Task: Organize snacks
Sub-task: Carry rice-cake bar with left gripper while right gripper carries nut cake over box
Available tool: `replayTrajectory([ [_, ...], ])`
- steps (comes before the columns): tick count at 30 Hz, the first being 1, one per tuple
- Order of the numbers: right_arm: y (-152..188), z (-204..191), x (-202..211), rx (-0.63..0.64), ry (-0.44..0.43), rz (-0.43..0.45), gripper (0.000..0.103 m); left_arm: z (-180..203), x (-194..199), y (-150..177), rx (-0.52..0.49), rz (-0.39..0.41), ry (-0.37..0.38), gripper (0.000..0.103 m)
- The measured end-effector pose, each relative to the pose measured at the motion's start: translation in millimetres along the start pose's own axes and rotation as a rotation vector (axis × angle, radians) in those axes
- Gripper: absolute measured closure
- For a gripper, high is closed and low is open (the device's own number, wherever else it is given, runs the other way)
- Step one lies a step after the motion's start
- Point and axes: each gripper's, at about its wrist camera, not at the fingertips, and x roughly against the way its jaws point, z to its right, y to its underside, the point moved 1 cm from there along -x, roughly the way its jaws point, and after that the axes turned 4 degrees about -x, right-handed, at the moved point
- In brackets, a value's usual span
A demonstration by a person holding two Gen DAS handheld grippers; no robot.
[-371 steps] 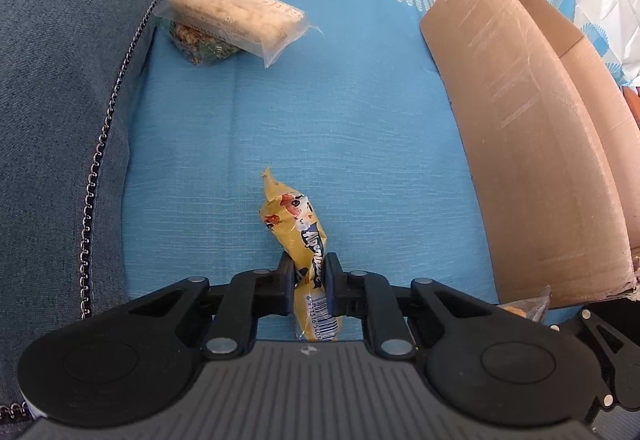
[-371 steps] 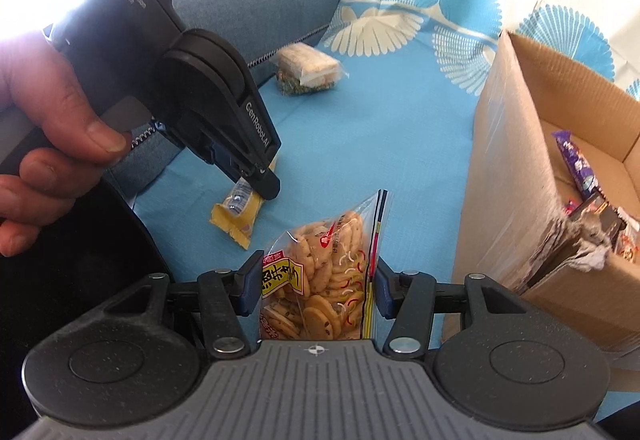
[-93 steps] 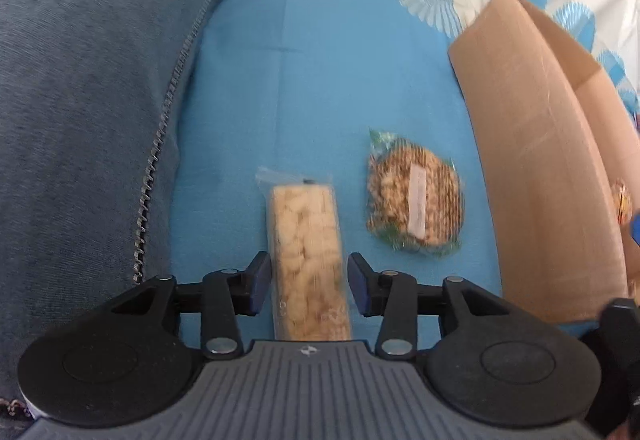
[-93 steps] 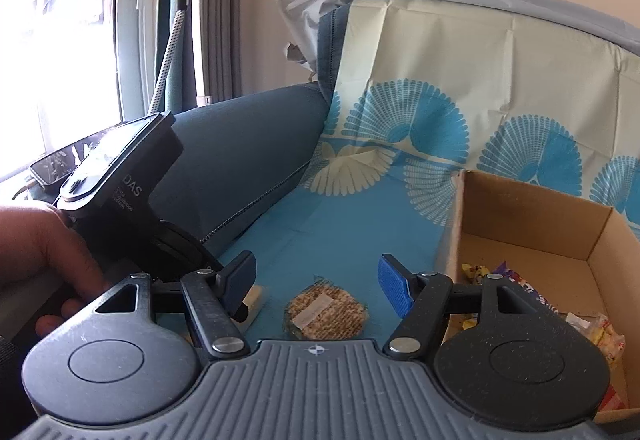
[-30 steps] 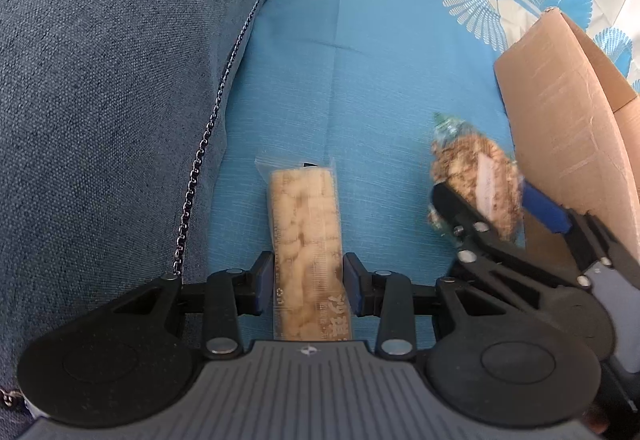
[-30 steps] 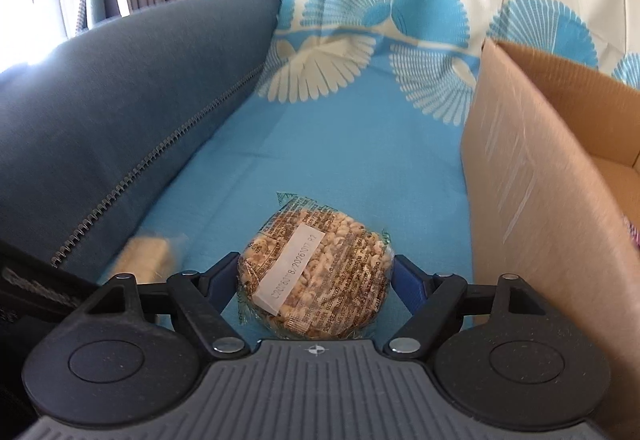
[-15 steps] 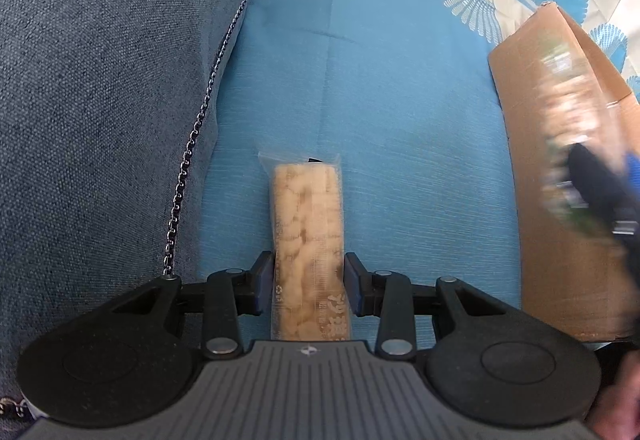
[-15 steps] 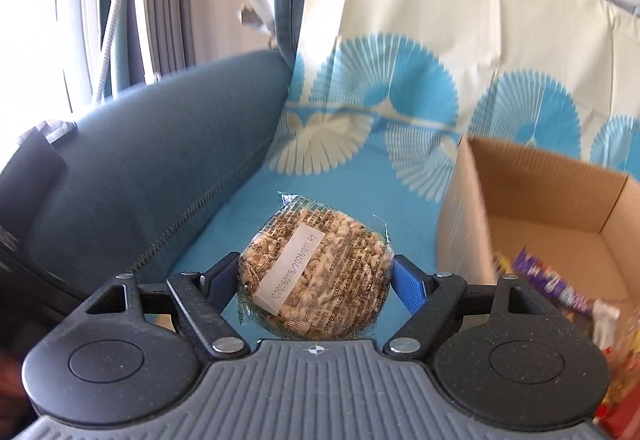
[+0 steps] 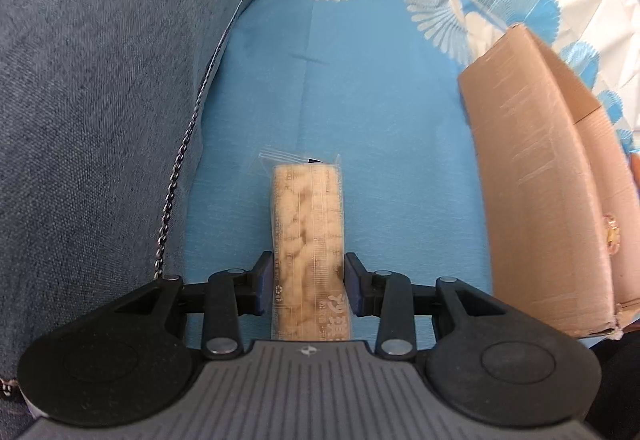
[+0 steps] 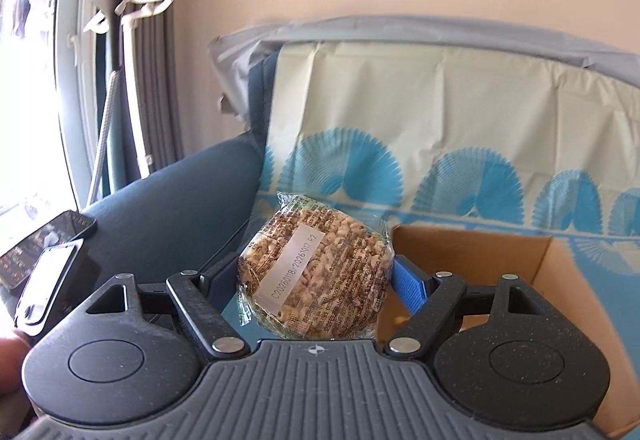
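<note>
Meanwhile, on a sofa draped in a blue fan-print cloth (image 9: 384, 112), two handheld grippers each clasp a snack bound for a cardboard box (image 9: 532, 192).

Left wrist view: the left gripper (image 9: 308, 286) points steeply down at the seat, its jaws drawn narrow against the sides of a long clear-wrapped rice-puff bar (image 9: 307, 236). The bar's long axis runs straight out from the fingers, away from the camera, with its sealed end farthest out; whether it rests on the cloth or hangs just above it cannot be told. The box stands to the right of the bar, its near wall tall and its opening hidden from this angle, with bare cloth between the two. A grey-blue sofa cushion (image 9: 100, 100) with a zip fills the left side.

Right wrist view: the right gripper (image 10: 316, 286) is up in the air, aimed nearly level, its jaws spread wide around a round cereal cake (image 10: 314, 272) in printed film with a white date label across it. The cake sits upright between the blue pads, its flat face toward the camera. The box's open top lies just right of and below the cake, its inner walls in view. A phone (image 10: 44, 244) lies on the sofa arm at far left.

Judging from these views, the right hand is nearer to the box opening and needs only to carry right and release; the left bar must be lifted and swung right over the wall.
</note>
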Motion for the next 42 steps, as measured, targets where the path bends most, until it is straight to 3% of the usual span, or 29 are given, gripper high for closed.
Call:
replayTrajectory([
  [8,-6.4,73.1,17.2,-0.039,0.116,0.050,0.022,11.4,26.2,10.5,-0.065,0.135,0.052,0.063],
  [13,9.0,95.2,23.6,-0.114,0.112,0.076,0.022,20.9,48.2,19.9,-0.102,0.246,0.106,0.063],
  [19,9.7,100.0,21.8,-0.141,0.086,0.099,0.022,33.3,67.2,31.0,-0.128,0.316,0.076,0.063],
  [27,2.2,105.9,25.1,-0.053,0.063,0.115,0.022,43.1,81.3,32.8,-0.057,0.348,0.062,0.063],
  [31,-3.1,114.8,23.2,0.041,0.101,0.135,0.022,53.2,84.8,30.6,-0.013,0.350,0.080,0.063],
  [42,2.5,160.8,30.8,-0.101,0.138,0.144,0.022,101.1,95.9,17.1,-0.070,0.358,0.081,0.063],
])
